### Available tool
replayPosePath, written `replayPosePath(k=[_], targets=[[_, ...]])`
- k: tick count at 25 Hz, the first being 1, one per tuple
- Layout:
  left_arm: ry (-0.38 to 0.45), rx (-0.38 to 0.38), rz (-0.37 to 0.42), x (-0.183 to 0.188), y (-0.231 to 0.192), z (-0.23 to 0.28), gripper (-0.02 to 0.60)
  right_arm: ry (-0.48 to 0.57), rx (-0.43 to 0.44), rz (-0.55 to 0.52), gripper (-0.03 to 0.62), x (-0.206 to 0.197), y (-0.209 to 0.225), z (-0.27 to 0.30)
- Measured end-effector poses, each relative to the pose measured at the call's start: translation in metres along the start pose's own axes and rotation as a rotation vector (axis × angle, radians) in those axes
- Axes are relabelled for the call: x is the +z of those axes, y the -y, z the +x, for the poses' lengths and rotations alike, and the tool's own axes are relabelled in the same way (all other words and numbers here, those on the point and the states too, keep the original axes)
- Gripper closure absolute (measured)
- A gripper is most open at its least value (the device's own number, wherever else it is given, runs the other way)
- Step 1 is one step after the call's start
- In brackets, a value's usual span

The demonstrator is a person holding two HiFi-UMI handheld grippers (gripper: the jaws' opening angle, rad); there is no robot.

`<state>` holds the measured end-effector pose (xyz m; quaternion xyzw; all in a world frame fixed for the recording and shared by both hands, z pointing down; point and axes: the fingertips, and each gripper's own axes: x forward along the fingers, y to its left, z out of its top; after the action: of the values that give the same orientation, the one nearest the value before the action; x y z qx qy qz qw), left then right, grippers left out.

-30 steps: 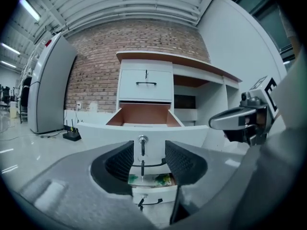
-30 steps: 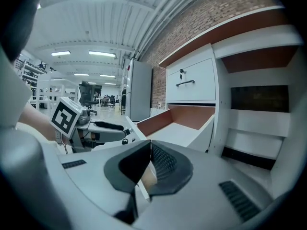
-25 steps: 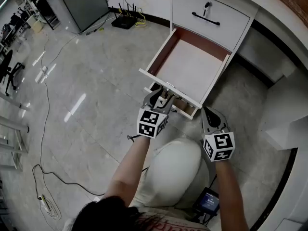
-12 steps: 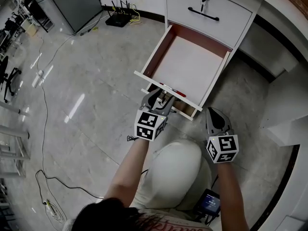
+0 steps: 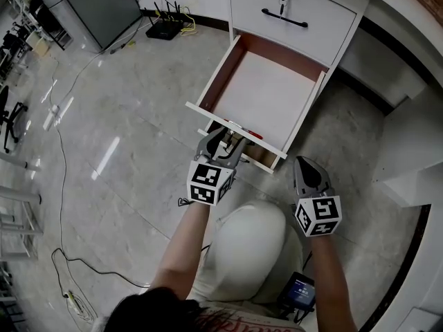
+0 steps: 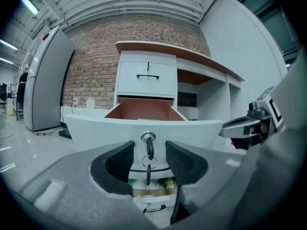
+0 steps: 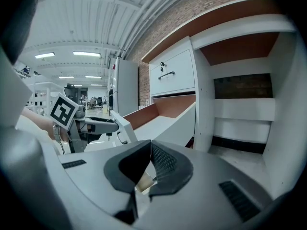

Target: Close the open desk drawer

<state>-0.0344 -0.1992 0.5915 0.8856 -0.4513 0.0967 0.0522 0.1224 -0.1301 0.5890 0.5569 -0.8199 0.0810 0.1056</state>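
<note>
The left hand-held gripper (image 5: pixel 223 140) points forward, jaws apart; the right hand-held gripper (image 5: pixel 306 168), alongside, has jaws closed together.

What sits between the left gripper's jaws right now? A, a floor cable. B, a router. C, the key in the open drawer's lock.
C: the left gripper view shows the key in the lock of the open drawer between the parted jaws of the left gripper, touching neither.

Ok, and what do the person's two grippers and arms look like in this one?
Both the left gripper and right gripper have grey bodies, dark ribbed fingers, and a white cube with black square markers at the back. The forearms are bare; no sleeves show.
</note>
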Motion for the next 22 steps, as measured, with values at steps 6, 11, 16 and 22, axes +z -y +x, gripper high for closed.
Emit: replayPosePath(k=[6, 11, 16, 22], targets=[[0.035, -0.016, 0.003, 0.019, 0.000, 0.002, 0.379, 0.006, 0.000, 0.002, 0.582, 0.003, 0.003, 0.001], [0.076, -0.028, -0.004, 0.036, -0.001, 0.003, 0.379, 0.012, -0.003, 0.004, 0.582, 0.006, 0.005, 0.002], [0.120, -0.036, -0.010, 0.057, -0.001, 0.006, 0.379, 0.019, -0.005, 0.003, 0.582, 0.009, 0.007, 0.002], [0.150, -0.034, -0.010, 0.080, -0.003, 0.015, 0.379, 0.037, -0.013, 0.004, 0.582, 0.014, 0.011, 0.002]])
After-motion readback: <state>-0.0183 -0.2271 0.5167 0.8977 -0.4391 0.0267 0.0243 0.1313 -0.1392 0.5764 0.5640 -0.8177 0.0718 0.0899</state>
